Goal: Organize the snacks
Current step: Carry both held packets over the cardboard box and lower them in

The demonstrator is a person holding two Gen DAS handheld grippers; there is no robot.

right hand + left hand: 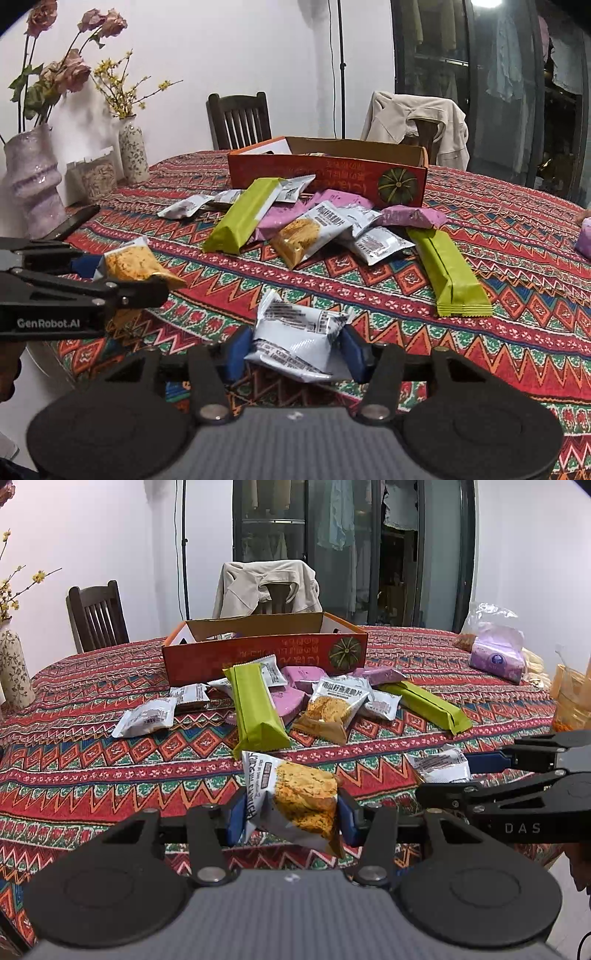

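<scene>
Left wrist view showed my left tool (291, 812) clamped on a crisp packet (295, 801), its blue pads pressed into both sides of the white-and-orange wrapper at the lower centre of the frame, the packet lifted clear of the counter (92, 760). Right wrist view showed my right tool (295, 345) closed the same way on a small white packet (295, 336), pinched across its middle so the foil buckled. Each tool's jaws stood partly closed, only as wide as the packet between them.

Both grips were on soft, air-filled wrappers, so I judged that either packet could slip or swivel out if I swung it quickly, and a harder squeeze could crush the crisps inside. The two tools also hung close together, the right one reaching in from the right edge of the left view, so they could knock each other on the way forward.

Beyond the tools, at mid-frame, lay the loose pile: two green bars (255, 709), purple packets (291, 698), another crisp packet (332, 709) and more white ones. A low carry could drag through that heap and scatter it. The orange box (266, 653) stood just behind the pile, above centre of the frame, open-topped, and I took it as the likely place for the snacks.
</scene>
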